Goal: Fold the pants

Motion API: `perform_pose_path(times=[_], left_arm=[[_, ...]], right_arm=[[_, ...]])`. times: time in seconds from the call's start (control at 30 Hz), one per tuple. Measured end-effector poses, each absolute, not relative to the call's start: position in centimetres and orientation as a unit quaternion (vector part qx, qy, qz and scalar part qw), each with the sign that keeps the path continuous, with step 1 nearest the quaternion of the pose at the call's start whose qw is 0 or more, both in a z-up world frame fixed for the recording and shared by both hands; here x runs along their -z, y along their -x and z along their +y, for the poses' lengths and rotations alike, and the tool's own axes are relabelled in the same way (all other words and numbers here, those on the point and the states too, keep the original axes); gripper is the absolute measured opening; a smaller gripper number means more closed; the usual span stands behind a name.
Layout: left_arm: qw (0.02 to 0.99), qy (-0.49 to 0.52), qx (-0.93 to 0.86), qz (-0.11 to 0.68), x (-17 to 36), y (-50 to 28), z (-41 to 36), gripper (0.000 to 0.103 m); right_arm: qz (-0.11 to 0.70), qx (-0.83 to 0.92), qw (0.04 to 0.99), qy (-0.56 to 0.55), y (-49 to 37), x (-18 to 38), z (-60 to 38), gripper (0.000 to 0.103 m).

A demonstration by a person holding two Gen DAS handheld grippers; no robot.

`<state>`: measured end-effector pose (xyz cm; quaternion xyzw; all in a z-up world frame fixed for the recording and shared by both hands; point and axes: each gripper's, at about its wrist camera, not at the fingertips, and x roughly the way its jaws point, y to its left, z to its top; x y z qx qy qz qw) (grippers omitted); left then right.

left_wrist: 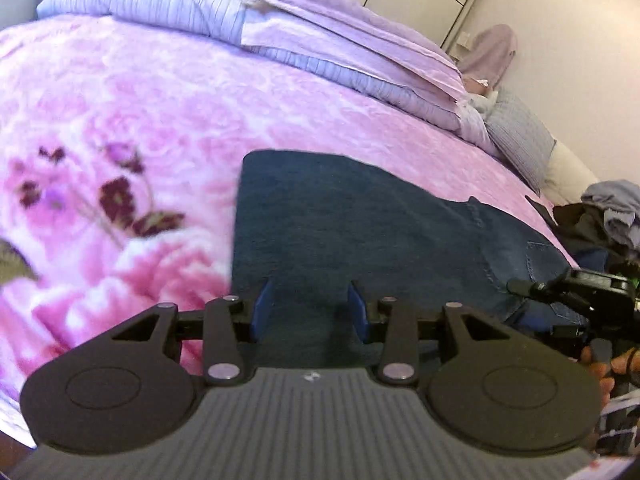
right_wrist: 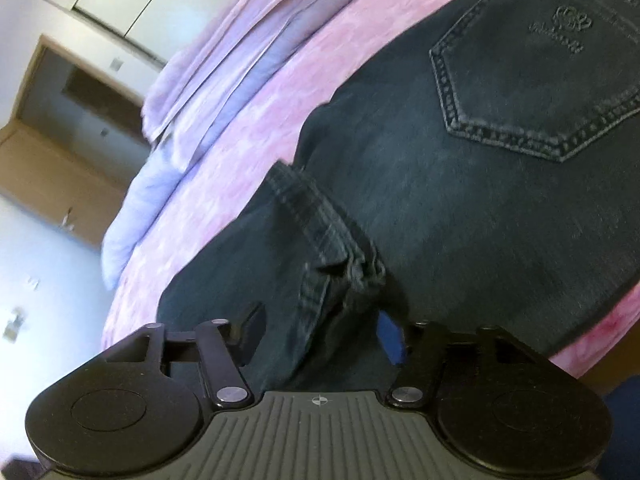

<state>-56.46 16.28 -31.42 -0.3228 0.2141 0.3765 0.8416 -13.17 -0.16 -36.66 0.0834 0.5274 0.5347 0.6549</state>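
Your left gripper [left_wrist: 308,308] hung over the near end of the dark blue jeans [left_wrist: 360,220], its blue-padded fingers [left_wrist: 262,304] standing apart. Denim showed between them, but neither pad pressed on it. The jeans lay flat on the pink floral blanket [left_wrist: 140,100] that covered the bed, running from just ahead of that gripper toward the right of the left wrist view. There your other tool came in over the cloth's edge, with part of your hand [left_wrist: 600,364] behind it.

In the right wrist view, your right gripper [right_wrist: 320,334] sat low over the jeans with its fingers apart. They straddled a raised, bunched fold of stitched denim hem [right_wrist: 320,220] that rose between them. The picture was blurred there, and you could not make out the pads squeezing the fold. Beyond the fold the seat of the jeans lay spread out, its back pocket [right_wrist: 540,80] facing up, with studded stitching and a small embroidered mark.

Folded lilac quilts [left_wrist: 320,32] were stacked along the far side of the bed, well apart from the jeans. A heap of other clothes [left_wrist: 612,208] sat at the right end.
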Motion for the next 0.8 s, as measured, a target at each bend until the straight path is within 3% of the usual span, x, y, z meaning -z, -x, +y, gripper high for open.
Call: perform_pose_path(times=[0.07, 0.17, 0.33, 0.5, 0.73, 0.8], left_arm=[[0.844, 0.319, -0.375, 0.213, 31.7, 56.5, 16.4, 0.034], [0.853, 0.301, -0.364, 0.221, 31.7, 56.1, 16.5, 0.030], [0.864, 0.269, -0.349, 0.241, 31.7, 55.3, 16.2, 0.025], [0.866, 0.262, -0.346, 0.248, 31.9, 55.3, 16.3, 0.025], [0.868, 0.239, -0.342, 0.269, 31.9, 54.6, 16.0, 0.024], [0.867, 0.240, -0.341, 0.272, 31.8, 54.6, 16.1, 0.024]], right_arm=[[0.516, -0.543, 0.655, -0.101, 13.0, 36.4, -0.5, 0.005], [0.407, -0.590, 0.692, -0.082, 14.8, 33.7, -2.8, 0.005], [0.432, -0.535, 0.723, -0.064, 14.2, 35.8, -4.5, 0.005], [0.304, -0.591, 0.746, -0.047, 16.8, 32.2, -5.5, 0.005], [0.420, -0.529, 0.738, -0.005, 14.4, 37.3, -4.8, 0.005], [0.436, -0.539, 0.721, 0.011, 13.8, 37.0, -4.4, 0.011]])
